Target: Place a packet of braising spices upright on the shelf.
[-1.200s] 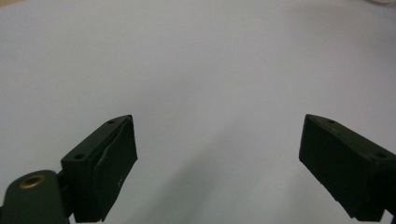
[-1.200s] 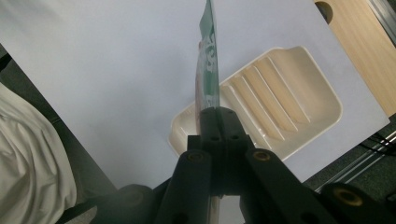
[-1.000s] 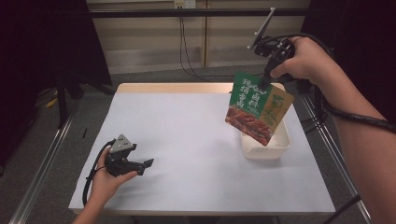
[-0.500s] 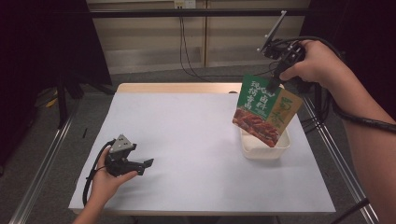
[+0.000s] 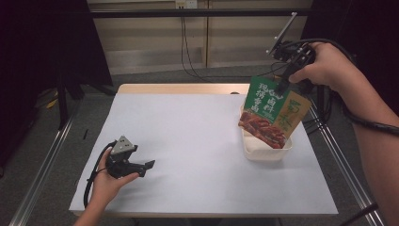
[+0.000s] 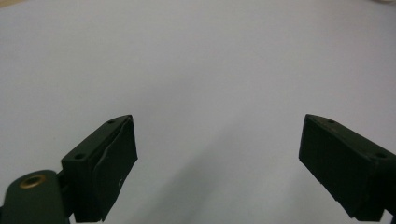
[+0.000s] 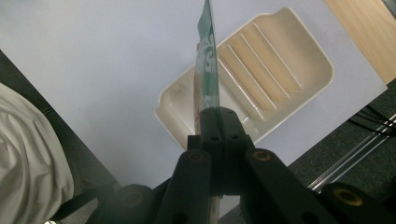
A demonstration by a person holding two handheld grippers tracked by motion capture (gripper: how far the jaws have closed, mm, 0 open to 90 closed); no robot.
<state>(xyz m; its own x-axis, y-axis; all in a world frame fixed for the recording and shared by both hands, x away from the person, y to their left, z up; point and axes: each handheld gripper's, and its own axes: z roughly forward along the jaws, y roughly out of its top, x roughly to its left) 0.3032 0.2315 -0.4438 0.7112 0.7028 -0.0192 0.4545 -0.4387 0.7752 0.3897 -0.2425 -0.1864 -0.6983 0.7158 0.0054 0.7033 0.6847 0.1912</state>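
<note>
A green and tan food pouch (image 5: 270,113) with a picture of red meat hangs upright from my right gripper (image 5: 283,88), which is shut on its top edge. The pouch's lower end is over a cream plastic tray (image 5: 266,150) at the right of the white table (image 5: 188,136). In the right gripper view the pouch (image 7: 207,65) is edge-on above the ribbed tray (image 7: 289,70), with the jaws closed on it. My left gripper (image 5: 148,165) rests low near the table's front left, held in a hand; its jaws stand wide apart with nothing between the fingers (image 6: 112,163).
A wooden strip (image 5: 179,88) runs along the table's far edge. Metal rails (image 5: 339,155) flank the table on both sides. Cables hang at the back wall and beside the right rail. White cloth (image 7: 28,154) shows low in the right gripper view.
My right gripper has carried the pouch a little to the right and slightly down over the tray. The left gripper has stayed where it was.
</note>
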